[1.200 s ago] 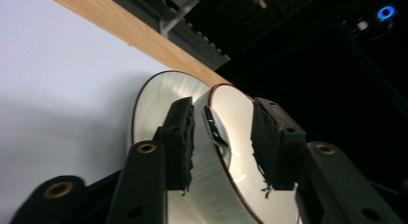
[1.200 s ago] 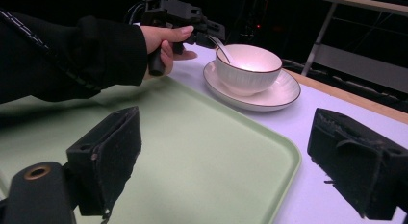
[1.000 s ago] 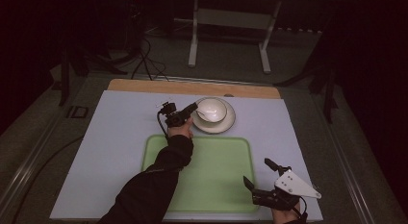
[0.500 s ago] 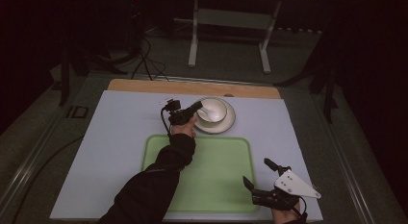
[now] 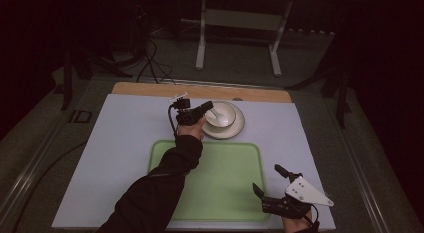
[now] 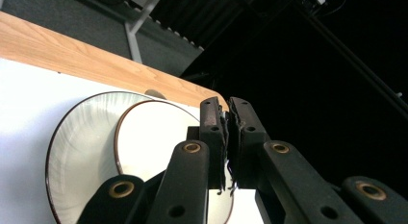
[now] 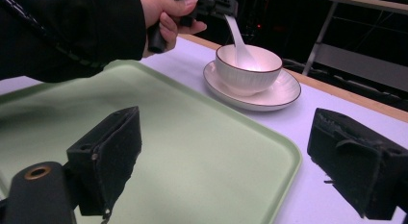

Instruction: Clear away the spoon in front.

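A white bowl (image 5: 223, 116) with a dark rim stands on a matching saucer (image 5: 236, 131) at the far middle of the white table cover. A white spoon (image 7: 236, 41) leans in the bowl (image 7: 248, 65), its handle rising to my left gripper (image 5: 205, 107). That gripper is shut on the handle's end just left of the bowl. In the left gripper view the jaws (image 6: 227, 113) press together above the bowl (image 6: 154, 137) and saucer (image 6: 82, 142). My right gripper (image 5: 266, 178) stands open over the near right corner of the green tray (image 5: 220, 178), with nothing between its fingers (image 7: 231, 156).
A wooden strip (image 5: 150, 89) runs along the table's far edge. A metal stand (image 5: 240, 18) and cables lie on the dark floor beyond. The person's dark sleeve (image 5: 160, 188) crosses the tray's left side.
My left gripper has risen a little beside the bowl, and the spoon's handle has come up with it. The right gripper has kept still.
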Available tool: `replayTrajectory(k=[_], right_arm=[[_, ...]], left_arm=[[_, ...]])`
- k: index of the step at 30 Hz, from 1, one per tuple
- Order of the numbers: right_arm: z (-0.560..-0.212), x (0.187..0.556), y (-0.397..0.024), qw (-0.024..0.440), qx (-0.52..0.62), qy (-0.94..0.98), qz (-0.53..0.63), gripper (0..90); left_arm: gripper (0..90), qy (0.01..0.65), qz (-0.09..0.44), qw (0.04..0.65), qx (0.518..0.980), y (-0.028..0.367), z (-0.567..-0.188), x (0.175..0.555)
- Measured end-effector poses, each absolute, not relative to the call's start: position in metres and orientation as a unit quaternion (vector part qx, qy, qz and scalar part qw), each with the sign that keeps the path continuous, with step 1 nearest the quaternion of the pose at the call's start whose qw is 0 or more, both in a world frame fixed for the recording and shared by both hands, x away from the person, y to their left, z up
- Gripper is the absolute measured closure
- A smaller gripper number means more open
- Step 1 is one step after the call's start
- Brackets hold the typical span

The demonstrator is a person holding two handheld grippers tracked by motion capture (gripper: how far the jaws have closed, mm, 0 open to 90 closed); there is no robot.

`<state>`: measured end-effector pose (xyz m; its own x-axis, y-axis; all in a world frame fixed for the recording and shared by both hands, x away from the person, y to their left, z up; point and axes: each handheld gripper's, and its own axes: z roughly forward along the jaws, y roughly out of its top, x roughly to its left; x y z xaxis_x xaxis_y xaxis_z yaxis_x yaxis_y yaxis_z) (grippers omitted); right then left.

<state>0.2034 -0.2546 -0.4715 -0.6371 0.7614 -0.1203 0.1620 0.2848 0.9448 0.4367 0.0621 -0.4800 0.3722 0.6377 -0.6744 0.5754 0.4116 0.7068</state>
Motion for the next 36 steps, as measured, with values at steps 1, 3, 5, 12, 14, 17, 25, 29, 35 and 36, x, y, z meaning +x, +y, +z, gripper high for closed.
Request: replayTrajectory(k=[1,3,5,12,14,17,25,29,35,36], right_arm=[[-0.471,0.203,-0.255,0.292,0.31,0.746,0.512,11.6],[-0.471,0.203,-0.255,0.292,0.31,0.745,0.513,11.7],[-0.471,0.203,-0.255,0.294,0.31,0.746,0.512,11.7],[-0.471,0.202,-0.255,0.296,0.31,0.742,0.515,11.7],[-0.47,0.202,-0.255,0.298,0.31,0.742,0.515,11.6],[-0.471,0.202,-0.254,0.299,0.31,0.742,0.514,11.7],[-0.471,0.202,-0.255,0.297,0.312,0.74,0.516,11.7],[-0.47,0.202,-0.255,0.298,0.313,0.739,0.517,11.7],[-0.47,0.202,-0.254,0.299,0.312,0.74,0.516,11.7],[-0.47,0.202,-0.254,0.299,0.312,0.74,0.516,11.6]], left_arm=[[84.9,0.558,0.027,0.627,0.543,0.062,-0.478,0.436],[84.9,0.553,0.029,0.626,0.549,0.062,-0.471,0.435],[84.9,0.547,0.03,0.626,0.555,0.063,-0.465,0.434],[84.8,0.525,0.032,0.624,0.578,0.071,-0.442,0.429],[84.9,0.52,0.031,0.624,0.583,0.073,-0.437,0.426],[84.9,0.508,0.033,0.625,0.592,0.075,-0.427,0.423],[84.9,0.48,0.017,0.606,0.634,0.081,-0.404,0.413],[84.9,0.467,0.012,0.592,0.657,0.087,-0.394,0.407],[84.9,0.44,0.01,0.582,0.683,0.09,-0.382,0.395],[84.9,0.437,0.01,0.58,0.687,0.09,-0.38,0.393]])
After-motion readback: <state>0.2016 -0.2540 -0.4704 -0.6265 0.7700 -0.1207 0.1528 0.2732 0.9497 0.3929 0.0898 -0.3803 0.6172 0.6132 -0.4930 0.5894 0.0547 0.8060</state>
